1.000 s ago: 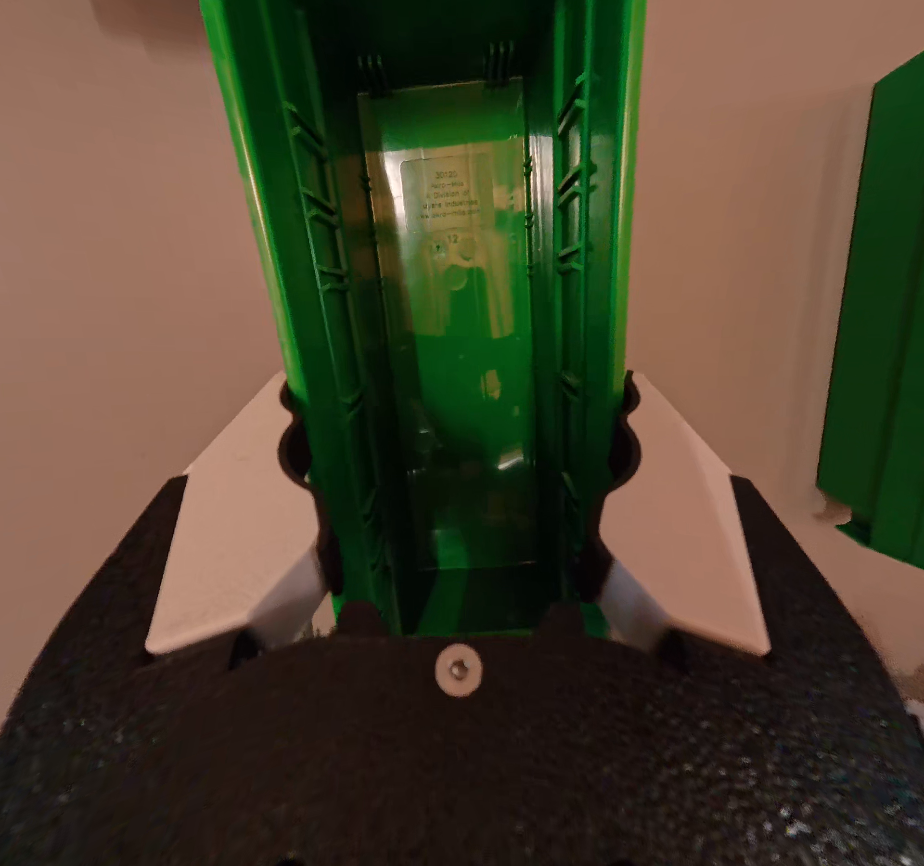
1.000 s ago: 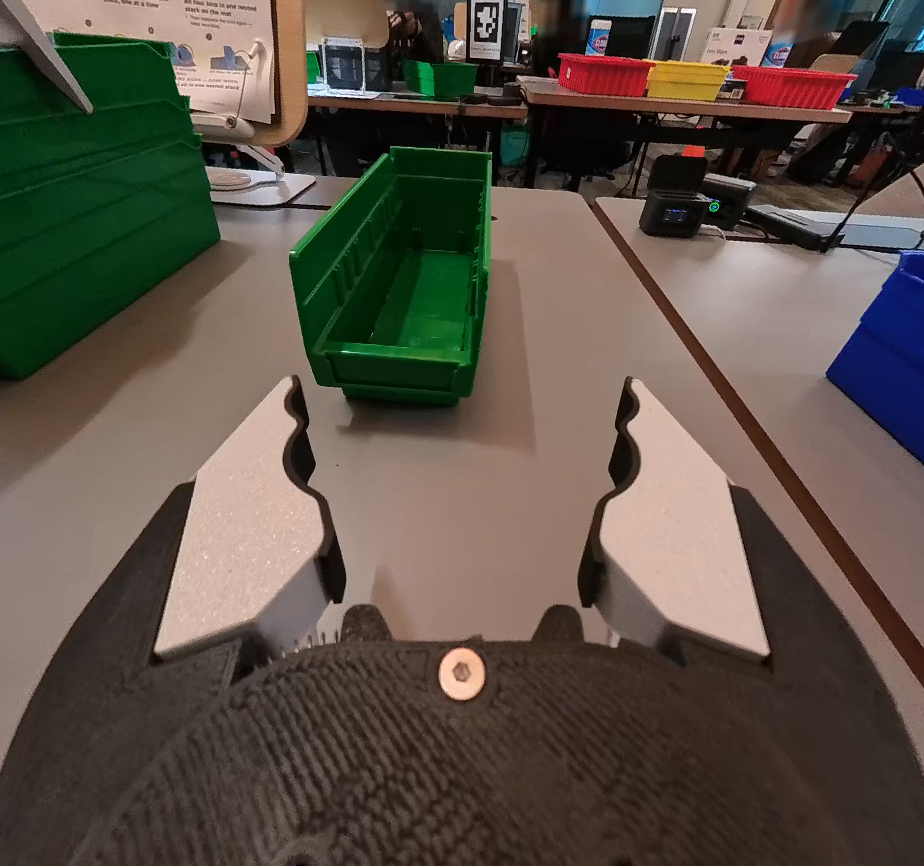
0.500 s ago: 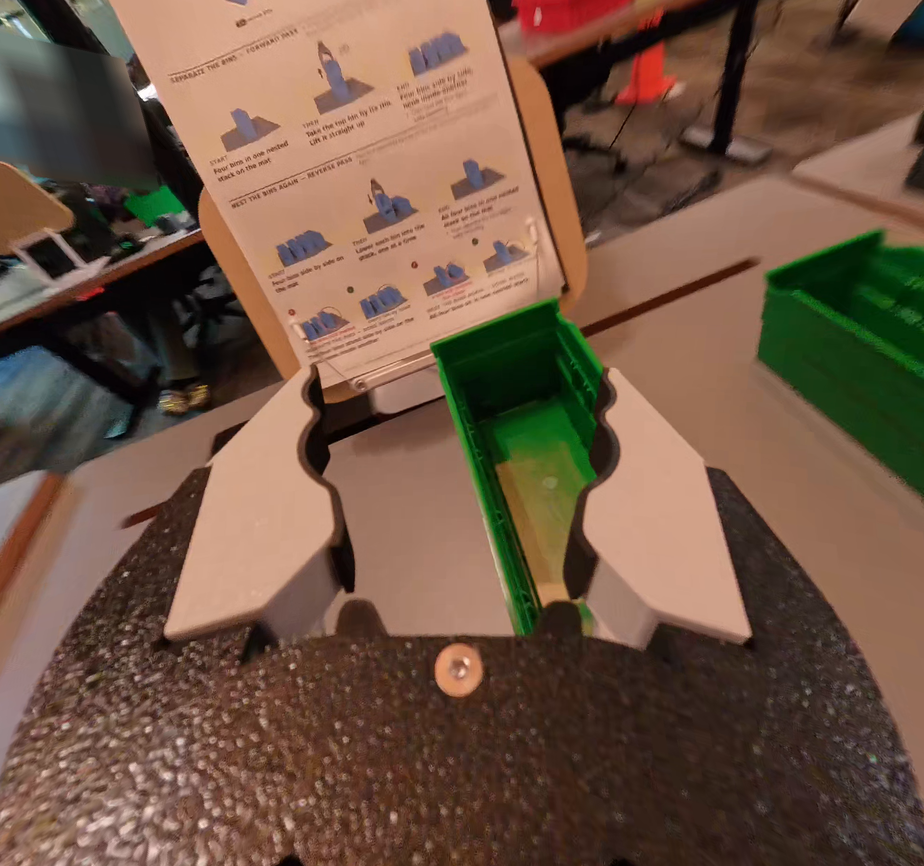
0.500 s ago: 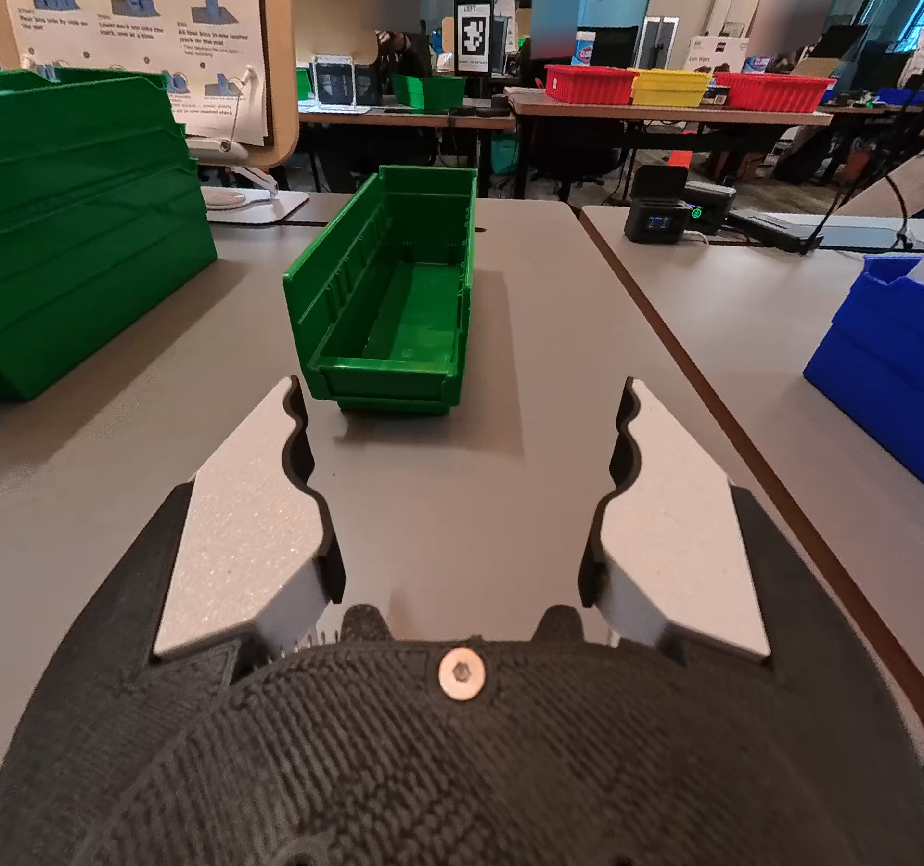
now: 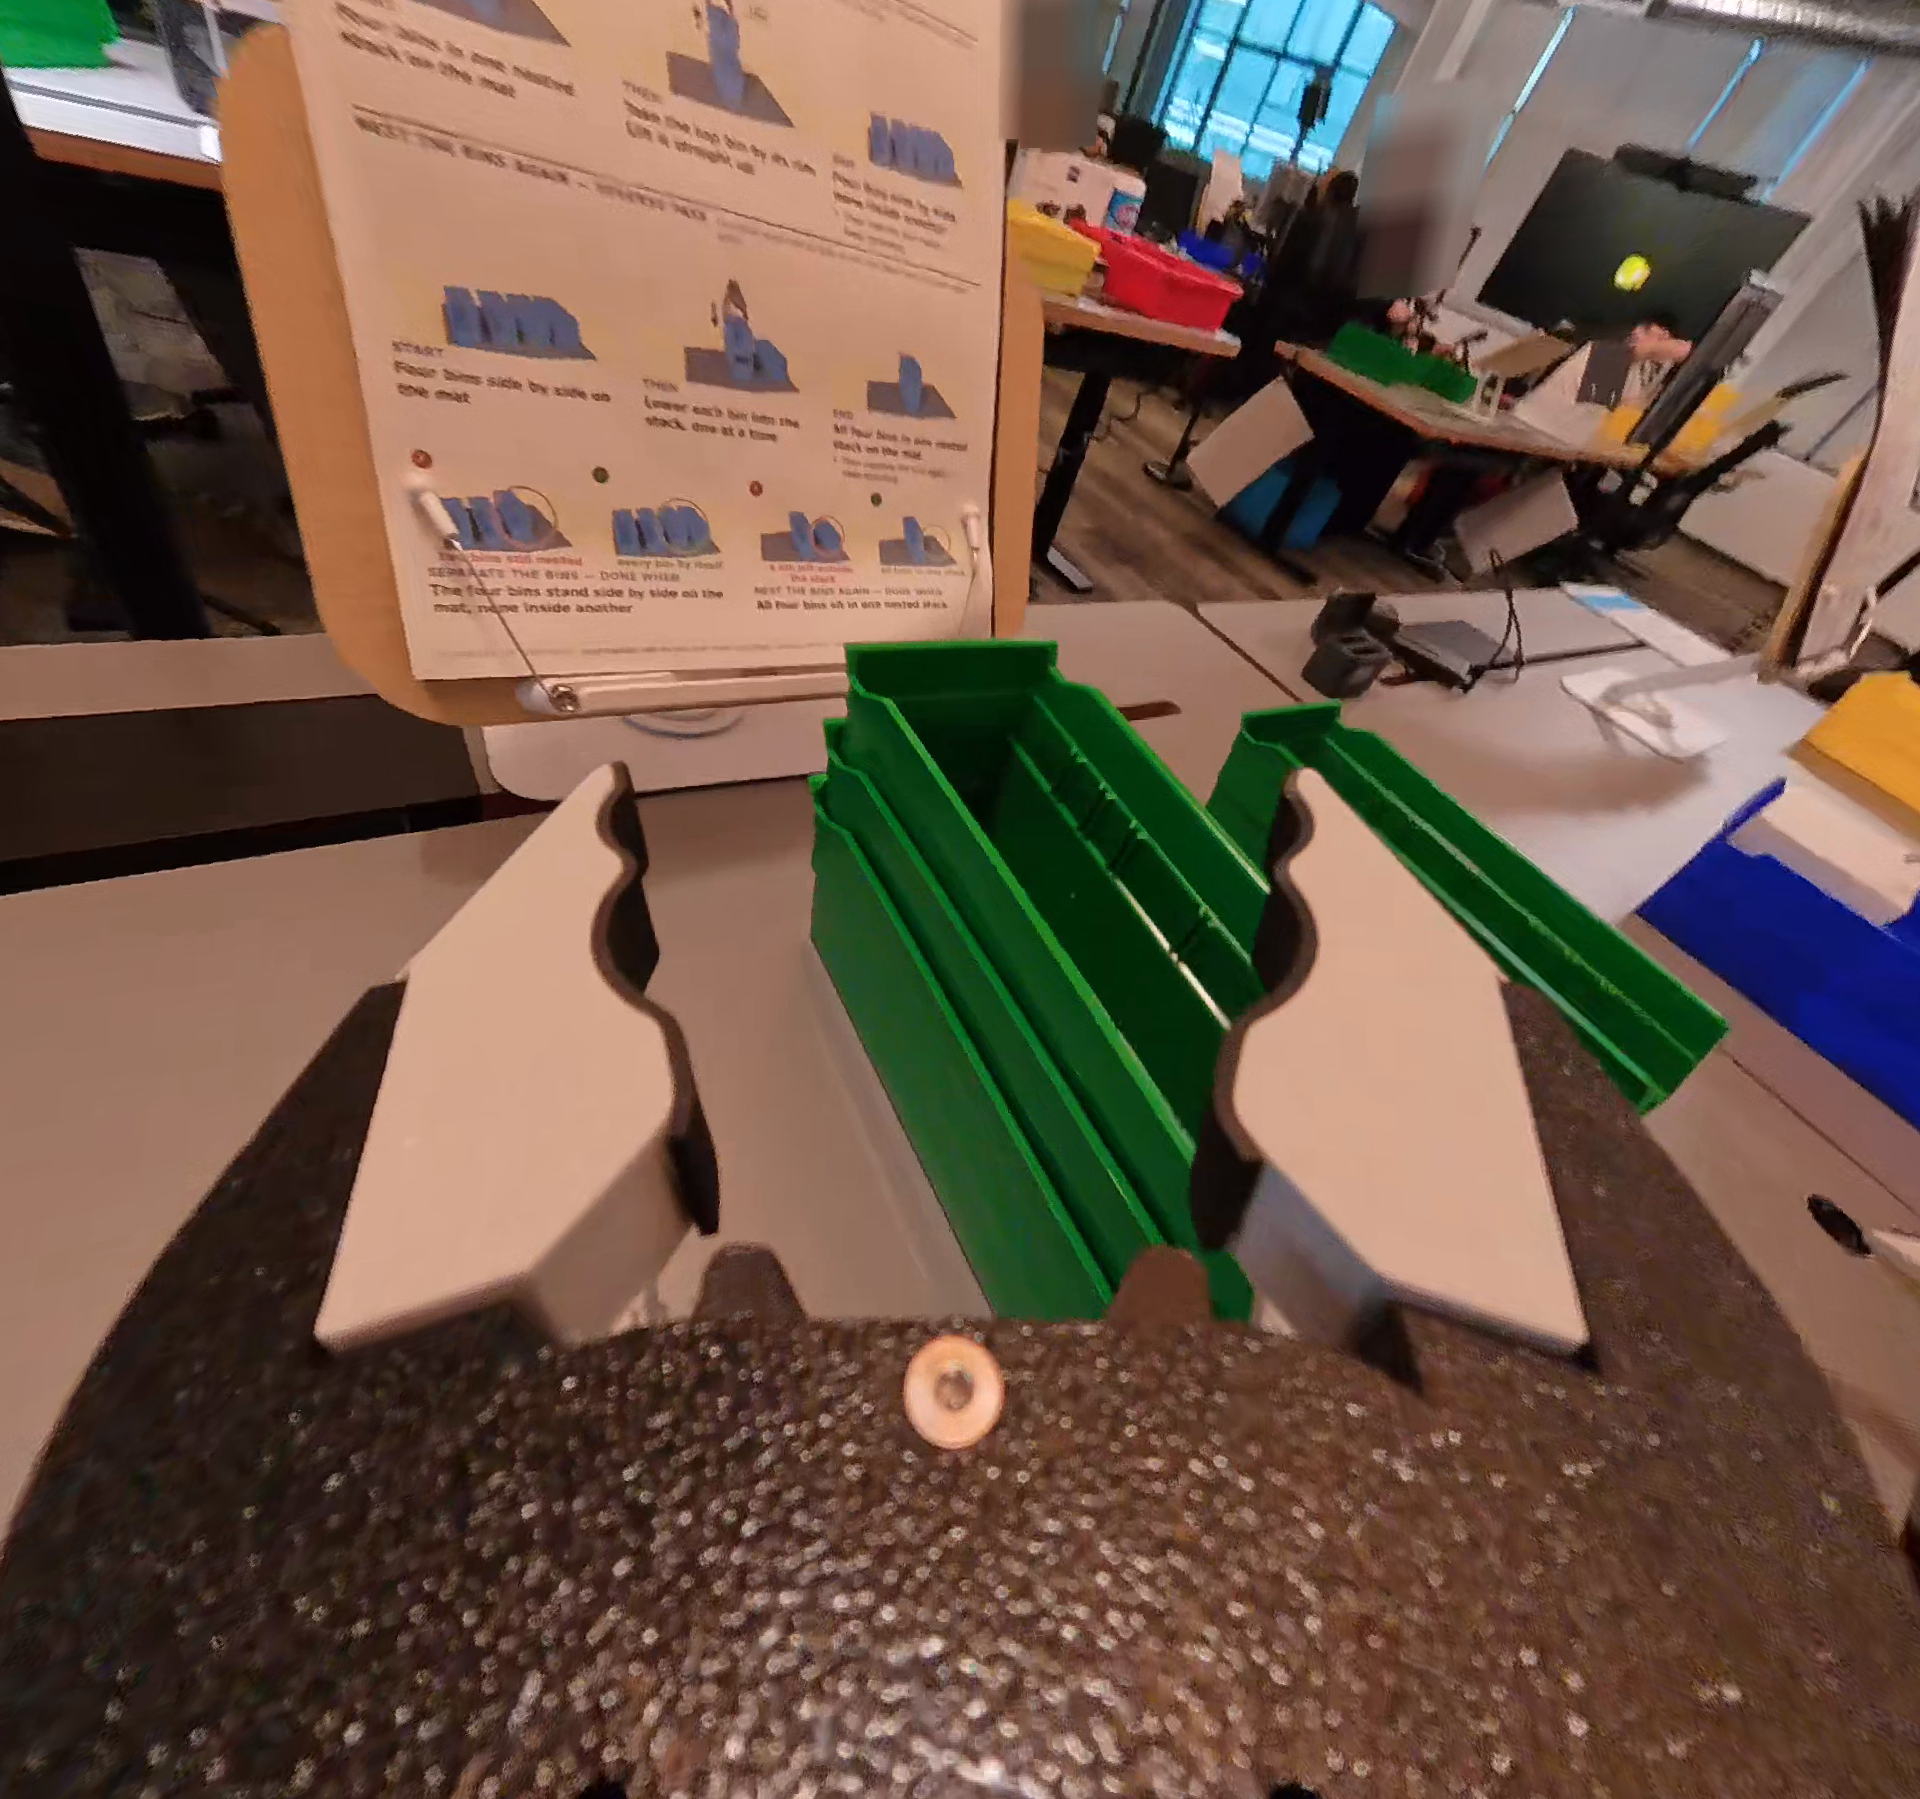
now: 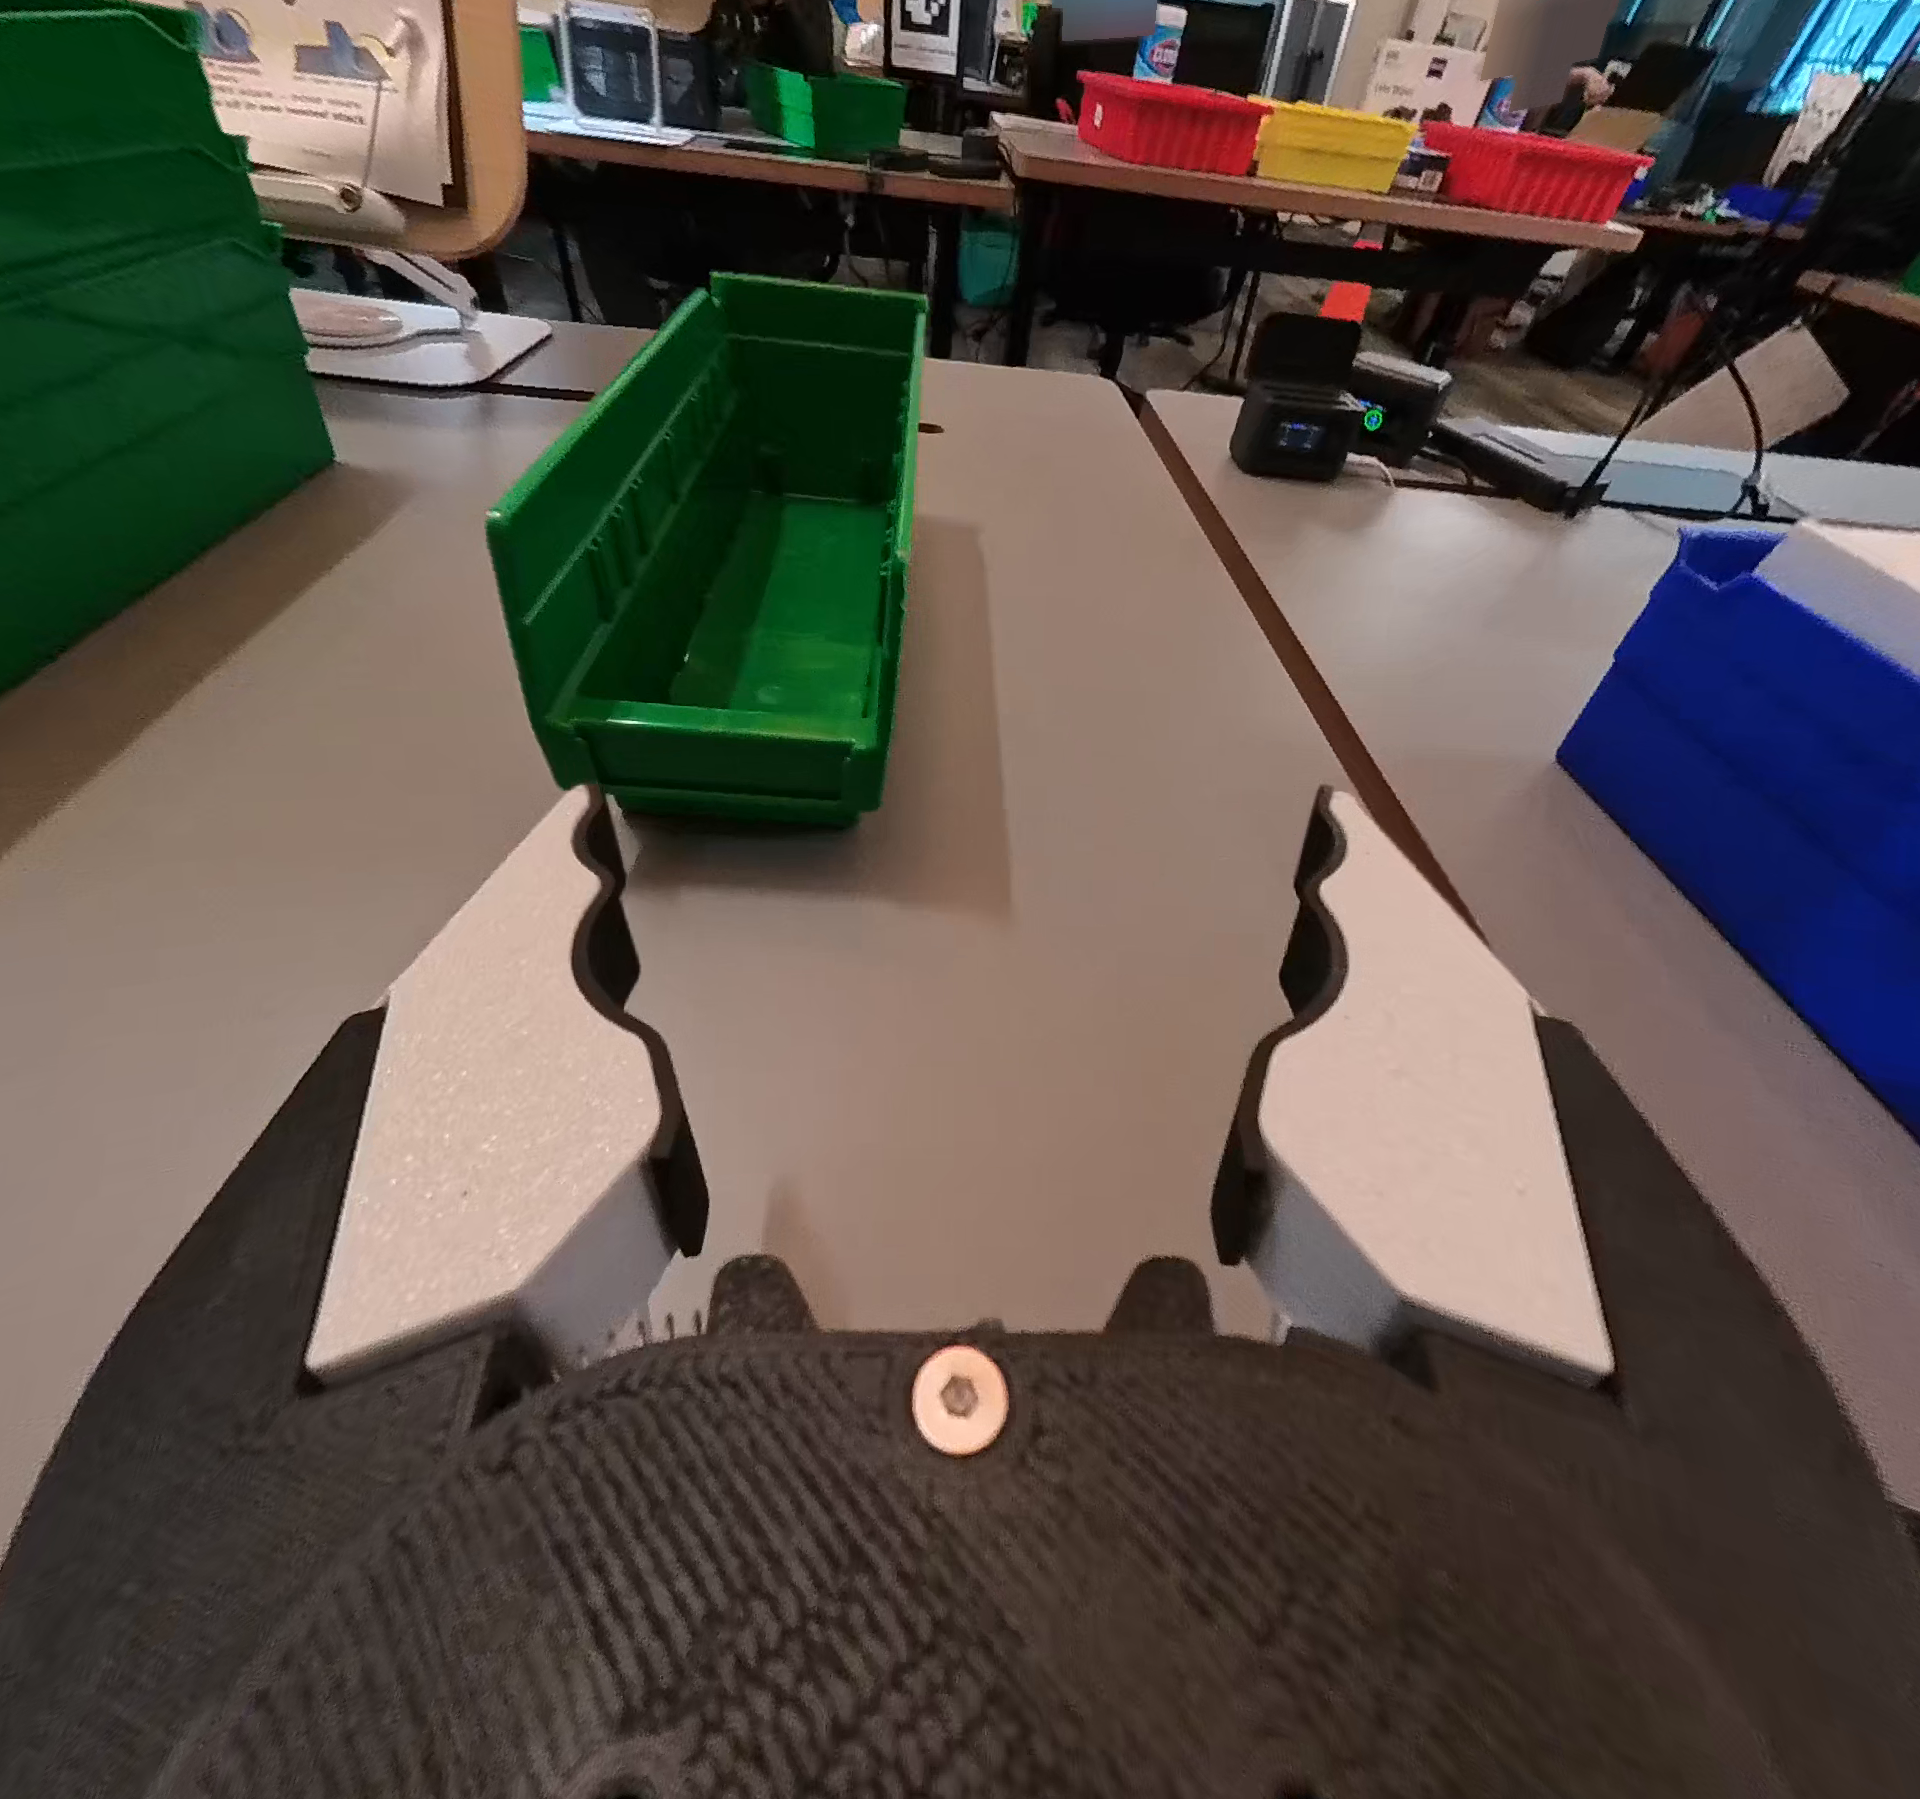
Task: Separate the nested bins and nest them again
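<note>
A stack of nested green bins (image 5: 987,970) stands on the grey table, partly behind the right finger of my left gripper (image 5: 953,783). That gripper is open and empty, just above and short of the stack. A single green bin (image 5: 1475,908) lies to the right of the stack. In the right wrist view the single green bin (image 6: 727,586) sits straight ahead, open side up. My right gripper (image 6: 958,799) is open and empty, just short of its near end. The stack (image 6: 135,295) shows at the left edge.
An instruction sheet on a wooden board stand (image 5: 675,295) rises behind the stack. Blue bins (image 6: 1766,710) sit on the adjoining table at the right, past a dark seam (image 6: 1299,658). A small black device (image 6: 1309,409) lies at the far right.
My left gripper had a green bin between its fingers and looked down into it; it has come off, tilted up and backed away. My right gripper has moved closer to the single bin.
</note>
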Motion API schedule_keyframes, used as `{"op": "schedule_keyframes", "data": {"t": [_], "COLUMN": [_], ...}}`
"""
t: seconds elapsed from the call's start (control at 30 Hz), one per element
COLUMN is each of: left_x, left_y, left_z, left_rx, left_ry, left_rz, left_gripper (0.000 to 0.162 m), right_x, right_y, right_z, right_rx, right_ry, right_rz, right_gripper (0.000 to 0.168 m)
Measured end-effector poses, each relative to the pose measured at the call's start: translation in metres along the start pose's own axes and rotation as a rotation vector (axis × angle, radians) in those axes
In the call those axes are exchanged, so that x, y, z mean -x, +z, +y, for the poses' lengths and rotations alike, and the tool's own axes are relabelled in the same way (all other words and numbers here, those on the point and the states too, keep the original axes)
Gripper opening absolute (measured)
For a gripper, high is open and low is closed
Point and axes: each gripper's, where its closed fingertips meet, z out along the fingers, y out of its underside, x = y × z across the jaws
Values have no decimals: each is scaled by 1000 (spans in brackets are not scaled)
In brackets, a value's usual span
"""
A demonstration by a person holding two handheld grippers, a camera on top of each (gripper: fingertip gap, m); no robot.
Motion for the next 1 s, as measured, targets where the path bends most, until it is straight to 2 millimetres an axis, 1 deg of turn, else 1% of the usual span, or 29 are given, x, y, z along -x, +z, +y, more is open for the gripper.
{"op": "schedule_keyframes", "data": {"t": [0.07,0.17,0.27,0.33,0.4,0.43,0.5,0.53,0.6,0.67,0.73,0.8,0.87,1.0], "left_x": [-4,1,10,22,31,33,38,40,42,42,41,40,36,28], "left_y": [7,17,24,24,19,15,4,-1,-10,-14,-13,-12,-10,4], "left_z": [16,46,60,67,70,69,67,66,67,64,61,64,70,90], "left_rx": [47,132,106,97,75,54,5,-13,-31,-51,-22,2,-4,52], "left_ry": [27,34,100,127,118,120,139,148,169,193,198,187,184,119], "left_rz": [4,-42,-86,-137,-169,-166,-167,-170,-166,-163,-157,-154,-130,-54], "left_gripper": [115,115,115,115,115,115,115,115,115,116,117,117,116,116], "right_x": [2,17,22,17,9,9,12,12,19,23,21,22,38,51], "right_y": [4,8,11,14,21,26,42,51,70,90,109,128,144,167], "right_z": [5,4,-2,-9,-27,-36,-48,-49,-46,-48,-44,-43,-39,-40], "right_rx": [17,45,74,93,74,70,104,149,274,332,428,481,552,640], "right_ry": [17,7,-47,-62,-33,-16,-22,-38,-70,-78,-56,-8,34,14], "right_rz": [-4,-41,-16,24,69,66,37,28,-29,-68,-66,-64,-128,-104], "right_gripper": [129,134,142,145,147,147,147,147,147,142,134,132,129,128]}}
